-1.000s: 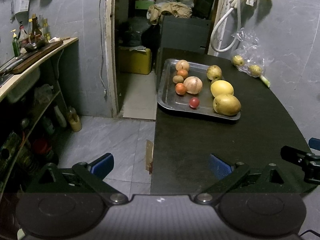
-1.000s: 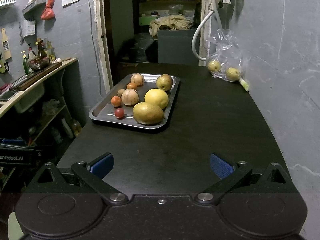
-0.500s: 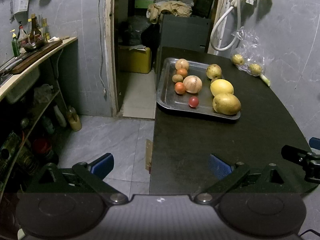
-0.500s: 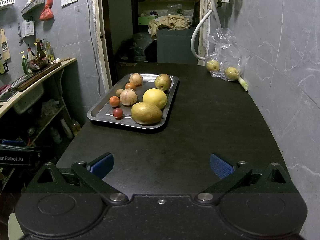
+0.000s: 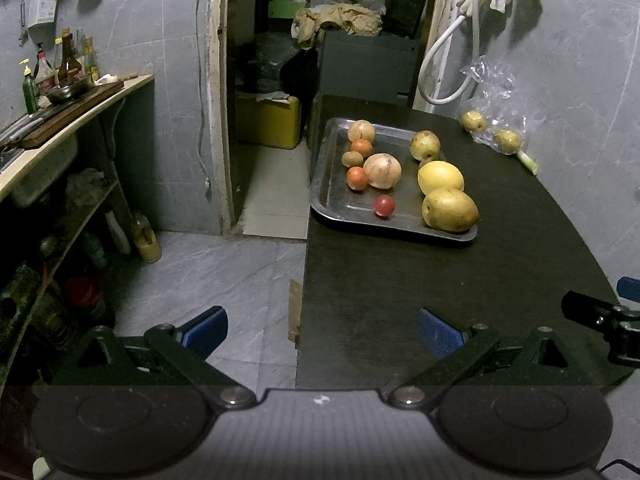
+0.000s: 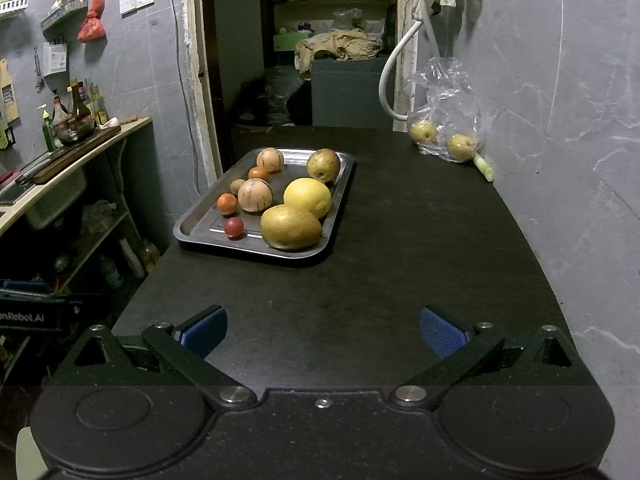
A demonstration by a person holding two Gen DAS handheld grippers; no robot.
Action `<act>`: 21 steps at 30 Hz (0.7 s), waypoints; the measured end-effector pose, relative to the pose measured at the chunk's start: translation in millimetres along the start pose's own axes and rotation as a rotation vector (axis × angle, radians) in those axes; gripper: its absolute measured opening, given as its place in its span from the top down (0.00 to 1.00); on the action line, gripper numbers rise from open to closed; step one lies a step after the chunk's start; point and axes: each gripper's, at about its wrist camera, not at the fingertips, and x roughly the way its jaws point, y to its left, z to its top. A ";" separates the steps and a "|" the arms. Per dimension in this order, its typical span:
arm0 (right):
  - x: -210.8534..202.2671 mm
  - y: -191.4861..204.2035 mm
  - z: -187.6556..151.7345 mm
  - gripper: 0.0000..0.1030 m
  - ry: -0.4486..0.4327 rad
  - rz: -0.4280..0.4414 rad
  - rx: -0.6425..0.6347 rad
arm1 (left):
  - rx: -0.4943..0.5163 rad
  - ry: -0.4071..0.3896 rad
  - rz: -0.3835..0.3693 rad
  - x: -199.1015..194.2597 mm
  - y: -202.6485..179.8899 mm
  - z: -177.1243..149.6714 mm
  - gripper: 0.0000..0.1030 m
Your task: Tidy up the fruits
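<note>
Fruits (image 6: 290, 226) are seen on a metal tray (image 6: 192, 228) at the far left of the dark table (image 6: 400, 280); left gripper (image 5: 322, 326) and right gripper (image 6: 322, 328) are both spread wide, nothing held, well short of the tray

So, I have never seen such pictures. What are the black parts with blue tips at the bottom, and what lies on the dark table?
Each picture comes from a camera mounted on a hand-held two-finger gripper, looking forward along its fingers. The left gripper and the right gripper are both open and hold nothing; the blue pieces are their finger pads. On the dark table lies a shallow metal tray with eight fruits, among them a large yellow round fruit and a small red one. Near the wall, a clear plastic bag holds two more yellowish fruits.
</note>
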 end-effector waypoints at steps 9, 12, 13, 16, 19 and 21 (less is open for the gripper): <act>0.1 -2.5 0.8 0.01 -0.002 -0.007 0.002 | 0.038 -0.013 -0.017 -6.9 -5.9 1.3 0.01; 0.0 -2.3 0.8 0.01 -0.002 -0.007 0.002 | 0.067 -0.049 0.032 -12.5 -10.7 1.9 0.01; 0.0 -2.3 0.8 0.01 -0.002 -0.008 0.002 | 0.071 -0.057 0.035 -13.9 -11.5 2.6 0.01; -1.8 -2.8 0.7 0.01 -0.002 -0.012 0.002 | 0.056 -0.073 0.009 -17.5 -9.4 4.5 0.01; -2.8 -1.2 -0.1 0.01 -0.002 -0.017 0.004 | 0.050 -0.078 0.005 -19.1 -7.9 5.6 0.01; -2.9 -1.1 -0.4 0.01 -0.002 -0.018 0.004 | 0.047 -0.074 0.010 -18.5 -7.0 6.1 0.01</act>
